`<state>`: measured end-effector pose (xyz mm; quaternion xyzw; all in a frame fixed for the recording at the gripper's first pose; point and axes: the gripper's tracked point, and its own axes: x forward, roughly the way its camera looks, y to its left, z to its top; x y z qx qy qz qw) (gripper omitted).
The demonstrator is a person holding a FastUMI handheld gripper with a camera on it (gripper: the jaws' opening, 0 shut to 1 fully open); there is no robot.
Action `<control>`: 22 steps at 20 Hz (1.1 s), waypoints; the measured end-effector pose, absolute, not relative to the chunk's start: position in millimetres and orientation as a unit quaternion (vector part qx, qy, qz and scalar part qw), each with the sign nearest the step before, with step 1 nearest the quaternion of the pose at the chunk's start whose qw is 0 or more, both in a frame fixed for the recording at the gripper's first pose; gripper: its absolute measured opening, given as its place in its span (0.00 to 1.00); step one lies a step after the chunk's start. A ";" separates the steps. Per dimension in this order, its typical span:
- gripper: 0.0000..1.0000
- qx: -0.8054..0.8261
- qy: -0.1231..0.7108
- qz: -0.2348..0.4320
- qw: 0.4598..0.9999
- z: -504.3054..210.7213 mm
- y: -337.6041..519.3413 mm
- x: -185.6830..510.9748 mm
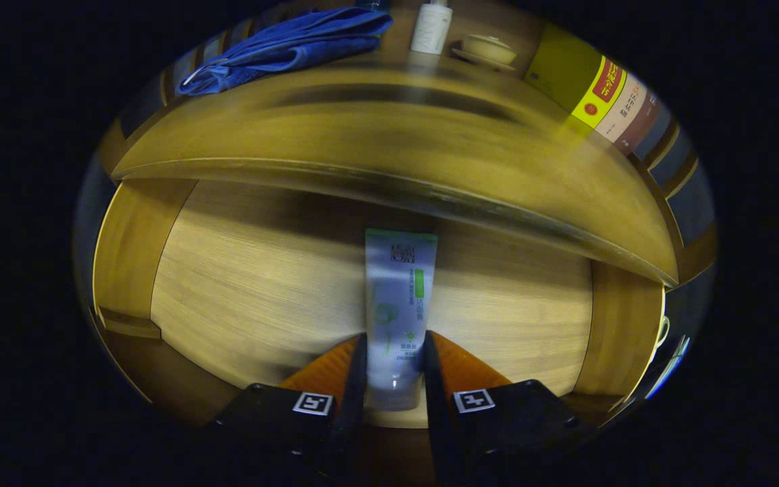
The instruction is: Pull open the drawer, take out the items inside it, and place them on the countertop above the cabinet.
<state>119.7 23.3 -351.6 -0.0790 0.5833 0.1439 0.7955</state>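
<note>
Gripper [393, 352] clamped on the tube [397, 304]: both fingers [357, 365] press its lower sides, and its far end points away over the open drawer [261, 284]. Tube sits mid-drawer, above the wooden drawer floor. Beyond it, the countertop [396, 142] carries a blue towel [288, 47] far left, a white bottle [431, 27], a small bowl [487, 49], and books [599, 91] far right.
</note>
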 end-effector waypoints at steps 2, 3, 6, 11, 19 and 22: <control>0.46 -0.081 0.540 0.142 0.826 -326.3 25.3 131.3; 0.46 -0.072 0.518 0.140 0.841 -310.0 27.4 137.0; 0.46 -0.047 0.464 0.140 0.873 -255.4 33.1 147.1; 0.45 -0.062 0.394 0.173 0.900 -222.4 42.7 148.9; 0.46 -0.087 0.453 0.261 0.848 -252.8 67.8 141.8; 0.45 -0.135 0.440 0.298 0.836 -243.8 74.9 140.9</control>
